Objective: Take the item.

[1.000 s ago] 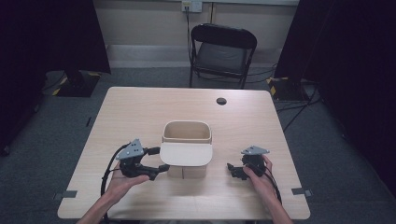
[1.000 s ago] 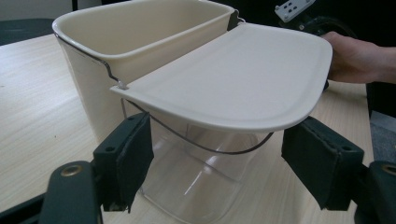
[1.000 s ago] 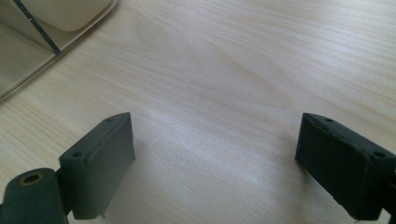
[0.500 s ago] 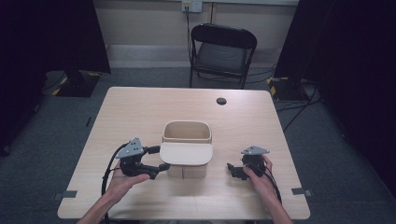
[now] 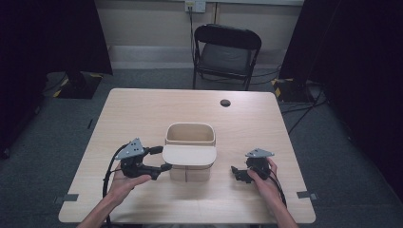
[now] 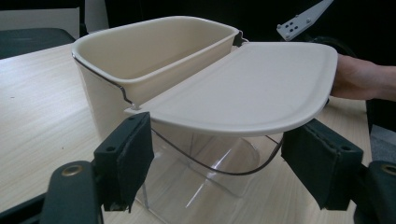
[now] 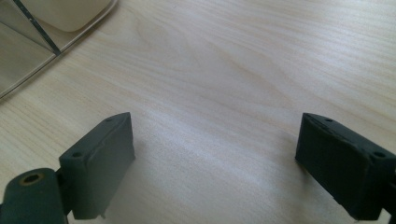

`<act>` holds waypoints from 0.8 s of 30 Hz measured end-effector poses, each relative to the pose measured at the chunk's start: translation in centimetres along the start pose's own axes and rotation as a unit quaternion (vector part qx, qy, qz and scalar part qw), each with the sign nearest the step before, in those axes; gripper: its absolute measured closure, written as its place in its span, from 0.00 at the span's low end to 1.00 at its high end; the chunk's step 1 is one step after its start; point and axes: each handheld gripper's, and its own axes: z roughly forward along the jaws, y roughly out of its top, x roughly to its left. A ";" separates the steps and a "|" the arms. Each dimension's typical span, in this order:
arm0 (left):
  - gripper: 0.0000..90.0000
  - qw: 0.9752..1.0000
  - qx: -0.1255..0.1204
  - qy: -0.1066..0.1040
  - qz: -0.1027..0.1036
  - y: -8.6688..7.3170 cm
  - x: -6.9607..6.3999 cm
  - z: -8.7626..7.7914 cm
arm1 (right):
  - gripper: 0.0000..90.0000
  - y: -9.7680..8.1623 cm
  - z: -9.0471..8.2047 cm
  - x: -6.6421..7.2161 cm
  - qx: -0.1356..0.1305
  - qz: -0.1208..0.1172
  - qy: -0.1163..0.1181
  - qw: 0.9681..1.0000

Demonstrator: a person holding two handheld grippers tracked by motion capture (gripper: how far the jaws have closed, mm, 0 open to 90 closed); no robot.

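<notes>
**Cream bin on a pale table, a gripper at each side**

Pale wood-grain covers the table (image 5: 142, 114), which stands on grey carpet with a black folding chair (image 5: 227, 50) behind its far edge and dark curtains to either side. Near the far edge lies a small dark round cap (image 5: 225, 102). No brand, label or readable writing shows anywhere — not on the bin, the lid, the grippers or the wall socket behind the chair.

Near the middle of the table, toward the person's side, stands the cream bin (image 5: 190, 134), its mouth uncovered. Its flat cream lid (image 5: 189, 155) lies roughly level over the near side, above a clear plastic lower part (image 6: 205, 172). A thin wire bail (image 6: 100, 79) runs along the bin's rim and loops down under the lid.

Left of the bin, the left gripper (image 5: 161, 159) is held in the person's left hand (image 5: 127, 183) with its jaws pointing at the lid's left edge. From its own view the two black pads stand apart, one at each side below the lid's rim, and neither presses on it — open, with nothing gripped.

To the right of the bin, well apart from it, the right gripper (image 5: 235, 172) rests low over the table in the right hand (image 5: 263, 178). Its jaws are spread wide over bare wood, holding nothing.
</notes>
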 end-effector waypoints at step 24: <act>0.29 1.000 -0.005 -0.006 -0.008 0.6 0.7 0.2 | 0.12 0.0 0.0 0.0 0.000 0.001 -0.001 1.000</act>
